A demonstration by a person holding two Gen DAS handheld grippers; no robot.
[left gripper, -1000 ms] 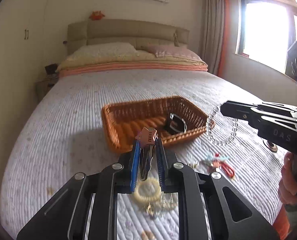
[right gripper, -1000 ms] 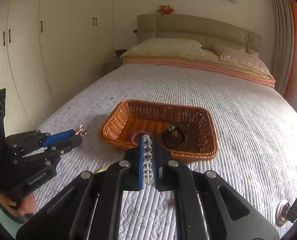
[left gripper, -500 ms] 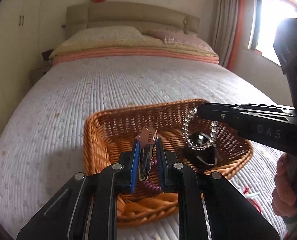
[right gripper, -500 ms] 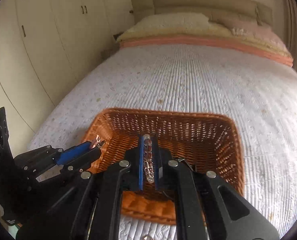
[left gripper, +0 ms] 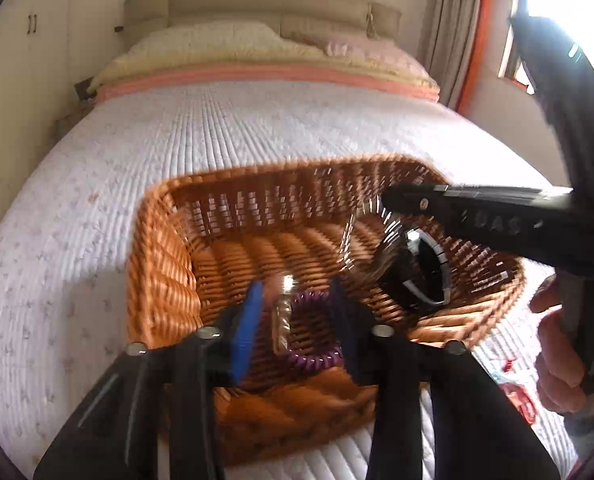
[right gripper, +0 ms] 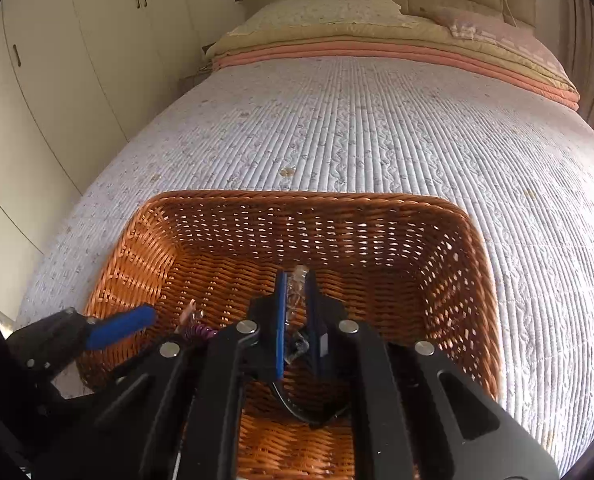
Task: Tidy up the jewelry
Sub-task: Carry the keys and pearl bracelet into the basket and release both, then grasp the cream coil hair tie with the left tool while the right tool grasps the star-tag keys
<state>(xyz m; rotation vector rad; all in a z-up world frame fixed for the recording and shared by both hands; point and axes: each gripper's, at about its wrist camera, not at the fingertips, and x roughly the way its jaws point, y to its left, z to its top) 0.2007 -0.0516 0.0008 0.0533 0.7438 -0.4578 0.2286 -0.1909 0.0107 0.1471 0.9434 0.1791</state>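
Observation:
An orange wicker basket (left gripper: 161, 272) (right gripper: 377, 208) sits on the bed. My left gripper (left gripper: 297, 300) is open over its near left part, and the pink hair clip (left gripper: 281, 312) drops between the fingers, blurred, above a purple coil bracelet (left gripper: 317, 356). My right gripper (right gripper: 297, 296) is still shut on the clear bead bracelet (right gripper: 297, 280) inside the basket; in the left wrist view the bracelet (left gripper: 361, 248) hangs blurred below the right gripper (left gripper: 389, 200). A black watch (left gripper: 421, 276) lies in the basket.
The white quilted bedspread (right gripper: 377, 120) stretches to pillows (left gripper: 217, 40) at the headboard. Wardrobe doors (right gripper: 57, 60) stand to the left, a window (left gripper: 557, 20) to the right. Red jewelry (left gripper: 517, 396) lies on the bed right of the basket.
Both grippers moved forward and down into the basket. My left gripper opened and let go of the pink hair clip. The right still holds the bead bracelet, now lower.

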